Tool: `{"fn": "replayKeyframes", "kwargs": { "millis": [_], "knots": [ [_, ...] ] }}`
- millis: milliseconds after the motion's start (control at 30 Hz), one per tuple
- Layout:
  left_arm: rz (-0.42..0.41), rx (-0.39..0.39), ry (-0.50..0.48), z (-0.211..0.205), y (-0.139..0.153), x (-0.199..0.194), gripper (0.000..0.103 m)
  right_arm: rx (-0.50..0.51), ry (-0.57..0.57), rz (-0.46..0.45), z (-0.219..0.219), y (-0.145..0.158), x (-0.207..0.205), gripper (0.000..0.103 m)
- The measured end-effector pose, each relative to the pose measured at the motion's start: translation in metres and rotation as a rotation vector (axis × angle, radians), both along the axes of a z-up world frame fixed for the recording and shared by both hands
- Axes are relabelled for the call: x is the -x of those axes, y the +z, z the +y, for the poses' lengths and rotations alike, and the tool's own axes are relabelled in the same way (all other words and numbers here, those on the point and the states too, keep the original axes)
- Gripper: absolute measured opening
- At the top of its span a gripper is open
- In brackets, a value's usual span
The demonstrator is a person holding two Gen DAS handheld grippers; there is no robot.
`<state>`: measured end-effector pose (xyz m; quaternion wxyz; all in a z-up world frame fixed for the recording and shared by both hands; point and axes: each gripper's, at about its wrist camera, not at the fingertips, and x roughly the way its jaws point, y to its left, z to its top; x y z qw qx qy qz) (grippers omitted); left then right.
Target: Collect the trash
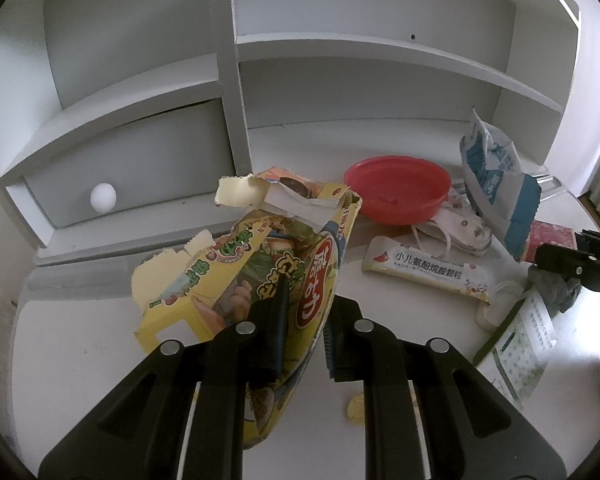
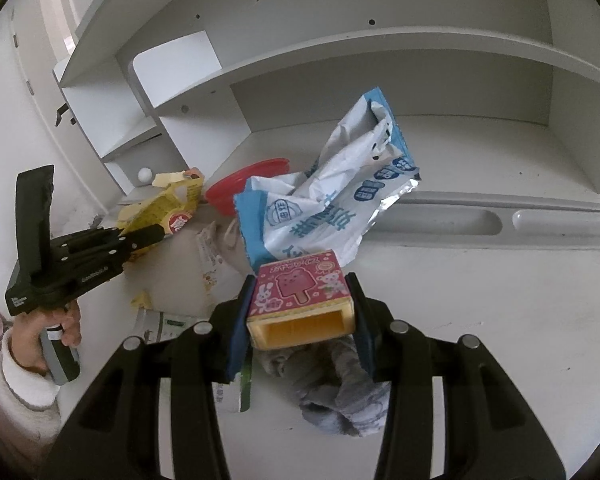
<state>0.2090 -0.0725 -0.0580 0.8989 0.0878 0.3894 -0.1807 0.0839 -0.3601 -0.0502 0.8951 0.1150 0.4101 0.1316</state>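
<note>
My left gripper (image 1: 300, 320) is shut on a torn yellow snack box (image 1: 260, 264), one finger inside its open side, holding it above the white desk (image 1: 80, 352). It also shows at the left of the right wrist view (image 2: 168, 208). My right gripper (image 2: 300, 312) is shut on a small pink ice-cream box (image 2: 300, 292), open end toward the camera. Behind it stands a crumpled blue-and-white foil bag (image 2: 320, 208), also seen in the left wrist view (image 1: 496, 180). A white sachet (image 1: 424, 272) with Chinese print lies on the desk.
A red plastic bowl (image 1: 396, 192) sits at the back by a white shelf unit (image 1: 228, 80) with a drawer knob (image 1: 103, 197). A small printed shoe (image 1: 460, 224), a green-and-white leaflet (image 1: 516, 344) and a grey cloth (image 2: 332, 392) lie on the desk.
</note>
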Motion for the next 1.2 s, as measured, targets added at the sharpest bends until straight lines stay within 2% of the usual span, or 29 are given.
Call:
{"fn": "replayKeyframes", "kwargs": {
  "millis": [233,400,467,533,633,700,733,833,933,967,1000,1100,1133,1167,1200],
  "knots": [
    [-0.011,-0.009,0.006,-0.006,0.002,0.001,0.012,-0.034,-0.001,0.010,-0.006,-0.002,-0.001,0.044],
    [-0.076,0.002,0.015,-0.007,0.010,0.012,0.005,-0.062,-0.007,0.007,-0.012,-0.002,0.002,0.044],
    [-0.101,-0.007,0.032,-0.011,0.015,0.020,0.004,-0.059,-0.006,-0.028,-0.011,0.003,0.006,0.044],
    [-0.109,0.030,0.032,-0.015,0.026,0.030,0.004,-0.055,-0.015,-0.082,-0.014,0.012,0.012,0.044],
    [-0.175,0.075,-0.013,-0.042,0.057,0.059,0.004,-0.135,-0.053,-0.143,-0.037,0.032,0.030,0.044],
    [-0.228,0.113,-0.092,-0.070,0.084,0.087,0.004,-0.194,-0.067,-0.176,-0.066,0.052,0.059,0.044],
    [-0.243,0.151,-0.165,-0.093,0.098,0.106,0.004,-0.203,-0.074,-0.193,-0.080,0.063,0.077,0.044],
    [-0.231,0.243,-0.365,-0.158,0.117,0.148,0.004,-0.157,-0.166,-0.227,-0.141,0.096,0.149,0.044],
    [-0.158,0.340,-0.680,-0.260,0.120,0.221,0.004,-0.082,-0.389,-0.231,-0.217,0.117,0.242,0.044],
    [-0.136,0.346,-0.749,-0.283,0.117,0.239,0.004,-0.075,-0.478,-0.222,-0.241,0.117,0.273,0.044],
    [-0.095,0.348,-0.848,-0.318,0.110,0.268,0.004,-0.078,-0.546,-0.211,-0.260,0.115,0.298,0.044],
    [0.045,0.324,-1.050,-0.395,0.078,0.337,0.004,-0.112,-0.745,-0.126,-0.315,0.087,0.376,0.044],
    [0.087,0.310,-1.083,-0.412,0.067,0.351,0.004,-0.125,-0.792,-0.088,-0.330,0.074,0.395,0.044],
    [0.162,0.279,-1.127,-0.439,0.045,0.374,0.004,-0.136,-0.859,-0.028,-0.348,0.050,0.420,0.044],
    [0.195,0.258,-1.141,-0.452,0.033,0.384,0.004,-0.152,-0.891,0.010,-0.358,0.033,0.433,0.044]
  ]
}}
